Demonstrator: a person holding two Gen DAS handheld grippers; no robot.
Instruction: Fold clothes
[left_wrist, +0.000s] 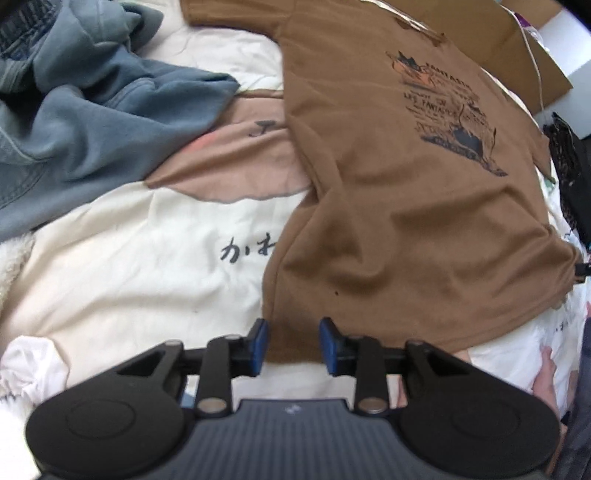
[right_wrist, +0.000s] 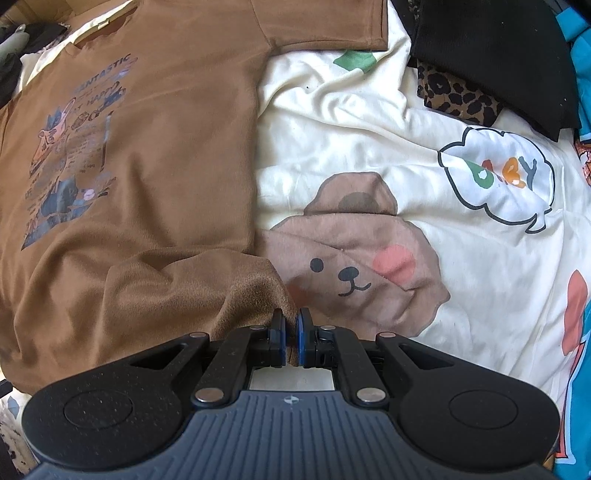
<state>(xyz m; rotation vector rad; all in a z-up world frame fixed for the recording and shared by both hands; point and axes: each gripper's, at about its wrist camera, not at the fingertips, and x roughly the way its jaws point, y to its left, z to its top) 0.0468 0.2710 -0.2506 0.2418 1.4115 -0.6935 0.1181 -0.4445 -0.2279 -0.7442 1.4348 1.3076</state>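
Note:
A brown T-shirt (left_wrist: 388, 206) with a dark printed graphic lies spread face up on a cream bedsheet (left_wrist: 147, 266). My left gripper (left_wrist: 293, 345) is open over the shirt's bottom hem. Brown cloth lies between its blue pads, and neither pad presses on it. In the right wrist view the same T-shirt (right_wrist: 147, 166) fills the left half. My right gripper (right_wrist: 291, 332) is shut on a bunched corner of its hem, which is lifted into a small fold beside the bear print on the sheet (right_wrist: 351, 122).
A blue-grey garment (left_wrist: 92, 122) is heaped at the far left, and a white cloth (left_wrist: 33, 362) lies near left. Cardboard (left_wrist: 517, 48) lies beyond the shirt's collar. A black garment (right_wrist: 491, 55) and a leopard-print piece (right_wrist: 458, 96) sit at the far right. A person's hand (left_wrist: 546, 384) shows at the lower right.

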